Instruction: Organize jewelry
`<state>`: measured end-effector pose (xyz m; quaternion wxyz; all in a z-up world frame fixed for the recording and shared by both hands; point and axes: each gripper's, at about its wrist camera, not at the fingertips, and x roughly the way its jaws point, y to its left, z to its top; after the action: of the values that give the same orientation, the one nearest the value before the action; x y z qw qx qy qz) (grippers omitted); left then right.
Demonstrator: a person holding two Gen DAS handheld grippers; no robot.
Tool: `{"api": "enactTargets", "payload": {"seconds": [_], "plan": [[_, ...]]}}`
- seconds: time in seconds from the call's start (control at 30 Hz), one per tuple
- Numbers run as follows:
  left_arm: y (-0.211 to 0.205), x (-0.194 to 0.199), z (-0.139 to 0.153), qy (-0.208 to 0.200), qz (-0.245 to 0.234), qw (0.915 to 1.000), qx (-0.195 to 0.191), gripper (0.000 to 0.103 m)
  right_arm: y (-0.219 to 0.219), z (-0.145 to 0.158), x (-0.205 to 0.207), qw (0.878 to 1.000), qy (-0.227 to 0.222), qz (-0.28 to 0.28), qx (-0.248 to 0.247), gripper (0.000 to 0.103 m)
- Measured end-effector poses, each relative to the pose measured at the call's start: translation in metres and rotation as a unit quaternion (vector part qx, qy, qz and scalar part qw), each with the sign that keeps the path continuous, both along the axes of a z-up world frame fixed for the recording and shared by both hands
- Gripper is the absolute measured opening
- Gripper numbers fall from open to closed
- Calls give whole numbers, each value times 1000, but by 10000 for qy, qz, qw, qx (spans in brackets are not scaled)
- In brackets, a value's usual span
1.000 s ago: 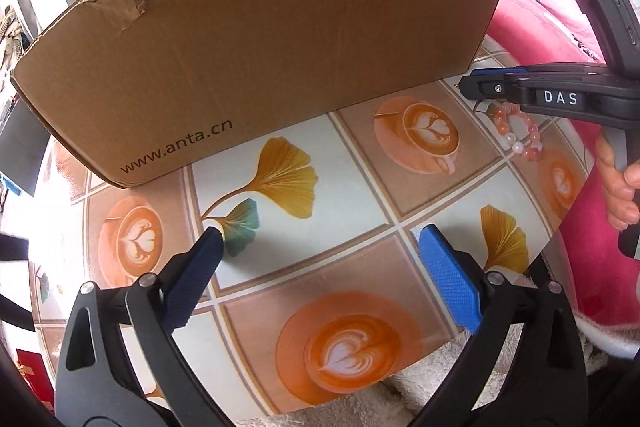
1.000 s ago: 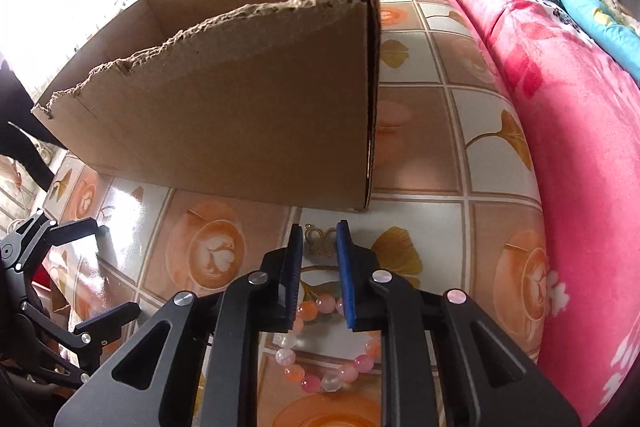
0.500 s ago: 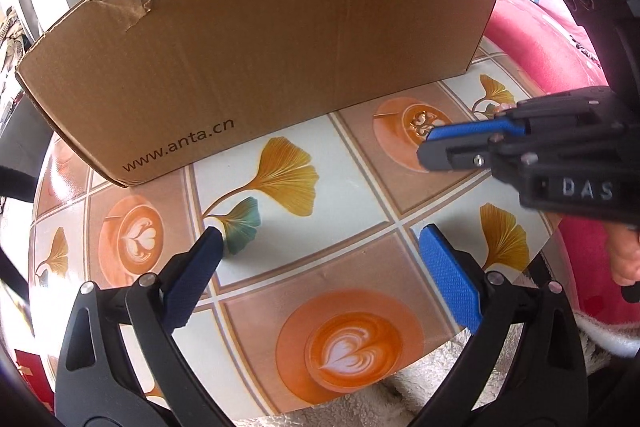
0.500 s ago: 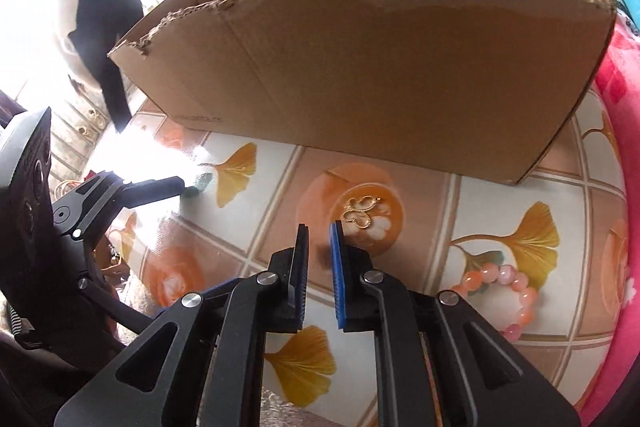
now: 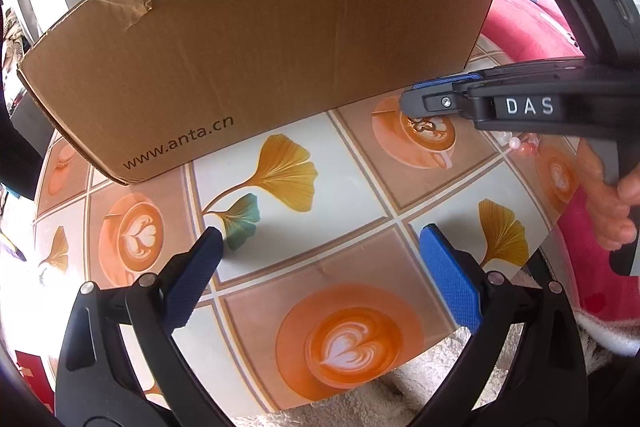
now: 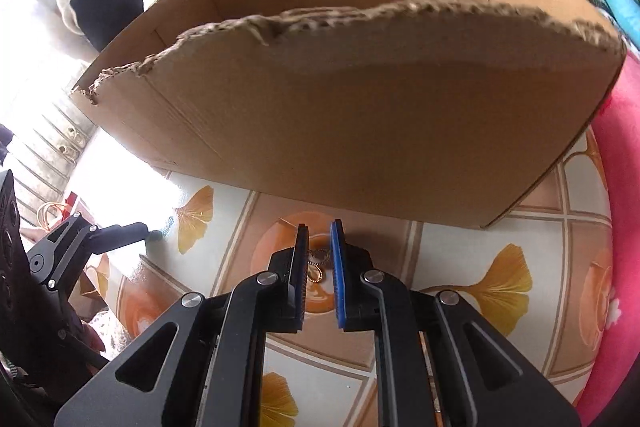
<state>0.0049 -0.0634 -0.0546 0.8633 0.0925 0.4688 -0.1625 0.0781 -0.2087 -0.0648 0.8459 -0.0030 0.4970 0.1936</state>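
A small gold trinket (image 6: 318,264) lies on a coffee-cup tile of the table (image 5: 360,195), just in front of the cardboard box (image 6: 360,115). My right gripper (image 6: 320,227) hovers right over it, jaws nearly together with a thin slit and nothing pinched. In the left wrist view the right gripper (image 5: 409,101) reaches in from the right above the gold trinket (image 5: 425,125). A pink bead bracelet (image 5: 520,146) peeks out behind it. My left gripper (image 5: 320,239) stands wide open over the tiles, empty.
The tall torn-edged cardboard box (image 5: 260,47) fills the back of the table. A pink blanket (image 6: 624,187) borders the right side. A hand (image 5: 608,211) holds the right gripper's handle. A fluffy cloth (image 5: 400,395) lies past the near edge.
My right gripper has swung left from above the bead bracelet to above the gold trinket, closer to the box. The left gripper has stayed put and open.
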Motion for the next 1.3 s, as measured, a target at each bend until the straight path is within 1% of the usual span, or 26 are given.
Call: {"api": "enactTargets", "payload": {"seconds": [0.2, 0.23, 0.37, 0.43, 0.57, 0.7, 0.73, 0.8, 0.83, 0.87, 0.9, 0.93, 1.0, 1.03, 1.17, 1.2, 1.27, 1.3], "plan": [[0, 1, -1, 9, -27, 10000, -1, 95, 8, 7, -12, 9992, 116, 376, 105, 12], [1, 1, -2, 14, -32, 10000, 0, 95, 13, 7, -22, 9989, 143, 422, 150, 12], [2, 1, -2, 22, -40, 10000, 3, 95, 12, 9, -29, 9968, 342, 520, 497, 12], [2, 2, -2, 35, -47, 10000, 8, 95, 2, 13, -31, 9973, 284, 381, 565, 12], [2, 3, -2, 23, -91, 10000, 6, 95, -29, 23, -39, 9956, 191, -59, 912, 12], [2, 2, -2, 21, -169, 9999, -9, 95, -51, 33, -43, 9941, 123, -320, 1027, 12], [2, 2, -2, 18, -201, 9998, -39, 95, -55, 33, -45, 9938, 117, -353, 1045, 12], [2, -1, 0, -8, -323, 9992, -232, 95, -64, 34, -46, 9934, 110, -400, 1069, 12], [2, -3, 2, -40, -386, 9987, -336, 92, -66, 34, -47, 9930, 105, -421, 1096, 12], [0, -4, 4, -91, -472, 9979, -425, 84, -64, 34, -48, 9927, 101, -440, 1121, 12], [-3, -6, 7, -159, -579, 9971, -473, 78, -66, 31, -48, 9923, 102, -458, 1148, 12], [-7, -8, 9, -226, -667, 9964, -472, 74, -55, 27, -43, 9920, 101, -477, 1164, 12], [-14, -8, 12, -304, -852, 9946, -509, 65, -62, 23, -47, 9912, 69, -503, 1219, 12], [-18, -8, 12, -333, -964, 9932, -555, 58, -63, 23, -47, 9910, 51, -506, 1241, 12], [-28, -2, 7, -281, -1172, 9913, -523, 39, -67, 24, -49, 9903, -37, -517, 1289, 12], [-32, 1, 6, -237, -1196, 9910, -551, 38, -69, 25, -49, 9900, -50, -528, 1306, 12], [-35, 4, 6, -214, -1222, 9908, -550, 33, -70, 11, -55, 9894, -75, -558, 1341, 12], [-38, 4, 6, -221, -1245, 9906, -530, 32, -72, 11, -55, 9889, -76, -572, 1372, 12]]}}
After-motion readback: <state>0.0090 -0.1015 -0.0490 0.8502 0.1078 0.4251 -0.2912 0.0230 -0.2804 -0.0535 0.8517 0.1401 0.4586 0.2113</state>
